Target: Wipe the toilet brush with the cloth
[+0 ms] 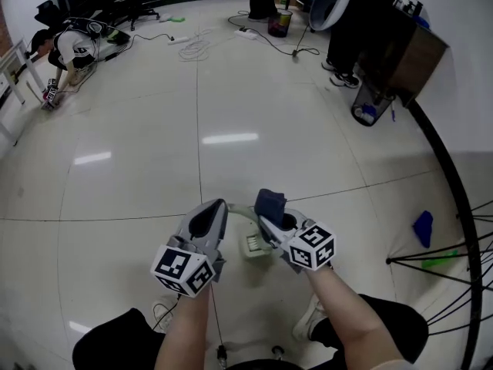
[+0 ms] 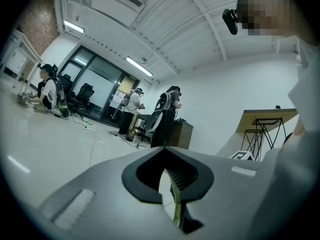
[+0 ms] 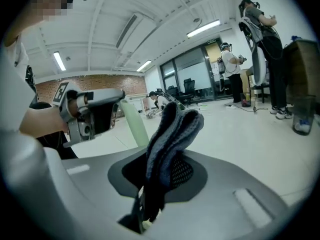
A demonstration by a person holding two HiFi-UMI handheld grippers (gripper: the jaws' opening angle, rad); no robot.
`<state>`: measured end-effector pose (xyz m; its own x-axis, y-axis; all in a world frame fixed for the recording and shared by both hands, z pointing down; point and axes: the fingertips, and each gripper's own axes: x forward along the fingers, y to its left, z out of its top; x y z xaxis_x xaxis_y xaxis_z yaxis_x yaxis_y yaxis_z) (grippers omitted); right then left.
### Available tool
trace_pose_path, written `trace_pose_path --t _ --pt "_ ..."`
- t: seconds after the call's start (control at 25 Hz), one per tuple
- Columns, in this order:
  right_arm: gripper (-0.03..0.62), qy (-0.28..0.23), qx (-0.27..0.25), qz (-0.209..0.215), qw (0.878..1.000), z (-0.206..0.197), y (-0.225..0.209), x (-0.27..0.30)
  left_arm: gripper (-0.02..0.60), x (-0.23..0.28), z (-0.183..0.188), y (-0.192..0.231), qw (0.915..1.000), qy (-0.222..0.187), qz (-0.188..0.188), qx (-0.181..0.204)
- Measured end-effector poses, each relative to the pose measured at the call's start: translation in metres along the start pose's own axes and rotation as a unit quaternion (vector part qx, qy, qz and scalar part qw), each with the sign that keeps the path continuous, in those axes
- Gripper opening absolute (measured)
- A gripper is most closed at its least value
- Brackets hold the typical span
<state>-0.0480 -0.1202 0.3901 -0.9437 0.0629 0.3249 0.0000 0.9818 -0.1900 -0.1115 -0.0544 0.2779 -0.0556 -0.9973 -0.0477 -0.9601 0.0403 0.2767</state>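
Note:
In the head view my left gripper [image 1: 219, 206] is shut on the pale green handle of the toilet brush [image 1: 253, 244], whose whitish head hangs low between my two hands. My right gripper [image 1: 266, 220] is shut on a folded dark blue cloth [image 1: 270, 203], which sits right beside the handle. The right gripper view shows the cloth [image 3: 171, 134] standing up out of the right gripper [image 3: 162, 176], with the green handle [image 3: 134, 126] just behind it. The left gripper view shows only a thin green sliver of the handle [image 2: 176, 211] between the closed jaws.
White tiled floor all round. A blue rag [image 1: 422, 228] and the black legs of a rack [image 1: 462, 260] lie at the right. Cables [image 1: 199, 46] trail across the far floor. People stand by a dark cabinet [image 1: 404, 52] at the far right, and a person crouches at the far left [image 1: 73, 48].

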Motion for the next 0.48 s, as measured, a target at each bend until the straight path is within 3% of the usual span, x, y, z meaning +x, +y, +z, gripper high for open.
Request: trace_pose_path --t 0.24,0.48 --pt "0.064 0.048 0.043 -0.031 0.997 -0.074 -0.025 0.001 0.006 0.005 0.000 -0.003 0.9999 0.005 -0.007 0.013" --pt "0.066 0.125 0.051 -0.033 0.990 -0.145 -0.026 0.005 0.006 0.002 0.001 -0.007 0.9997 0.007 -0.011 0.020"
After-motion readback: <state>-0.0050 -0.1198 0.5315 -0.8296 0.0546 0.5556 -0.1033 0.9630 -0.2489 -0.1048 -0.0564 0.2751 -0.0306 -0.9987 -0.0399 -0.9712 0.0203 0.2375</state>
